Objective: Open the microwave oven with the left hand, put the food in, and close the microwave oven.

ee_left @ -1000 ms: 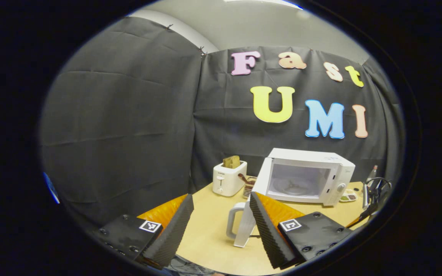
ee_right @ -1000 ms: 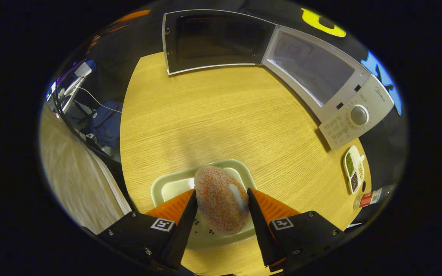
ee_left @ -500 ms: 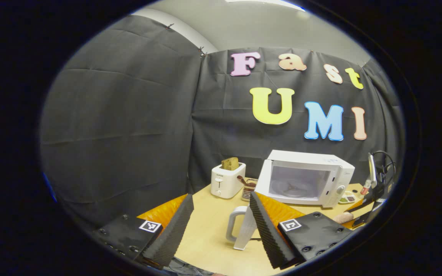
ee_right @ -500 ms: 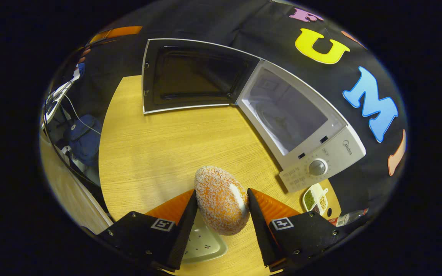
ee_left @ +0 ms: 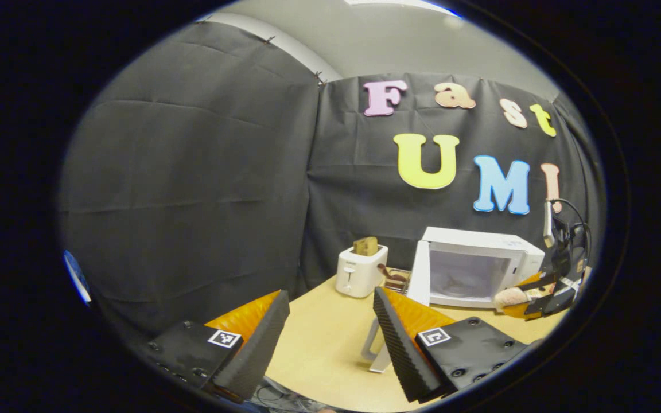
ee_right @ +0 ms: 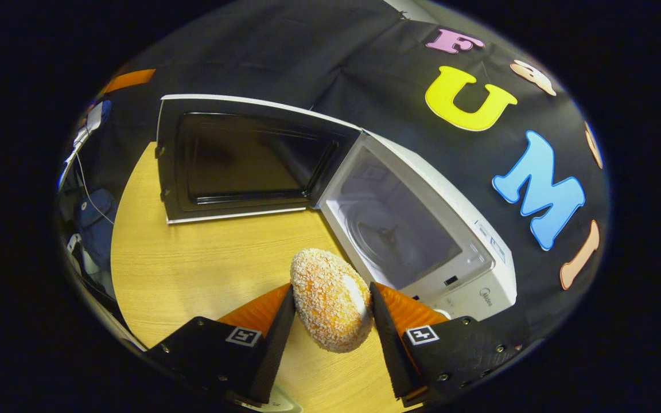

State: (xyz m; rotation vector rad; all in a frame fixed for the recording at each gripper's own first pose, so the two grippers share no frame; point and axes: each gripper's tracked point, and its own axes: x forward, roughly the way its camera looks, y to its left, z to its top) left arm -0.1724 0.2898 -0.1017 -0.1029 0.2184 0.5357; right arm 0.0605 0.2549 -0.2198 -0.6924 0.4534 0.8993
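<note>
The white microwave (ee_right: 422, 229) stands on the wooden table with its dark-windowed door (ee_right: 238, 158) swung wide to the left; the cavity and turntable (ee_right: 388, 235) are bare. My right gripper (ee_right: 329, 312) is shut on an orange crumb-coated bread roll (ee_right: 330, 298), held above the table just in front of the cavity opening. In the left gripper view my left gripper (ee_left: 330, 332) is open and holds nothing, well back from the microwave (ee_left: 474, 267). The door (ee_left: 376, 344) shows edge-on beside its right finger. Far right there, the right gripper (ee_left: 548, 292) carries the roll (ee_left: 511, 296).
A white toaster (ee_left: 361, 269) with a slice of bread in it stands left of the microwave, with a small container (ee_left: 395, 278) between them. The wooden table (ee_right: 204, 264) stretches in front of the door. A pale plate's rim (ee_right: 276, 406) peeks below the right gripper.
The right gripper has lifted the roll off the plate and carried it toward the microwave's opening. The left gripper has drawn back and turned slightly left, still open.
</note>
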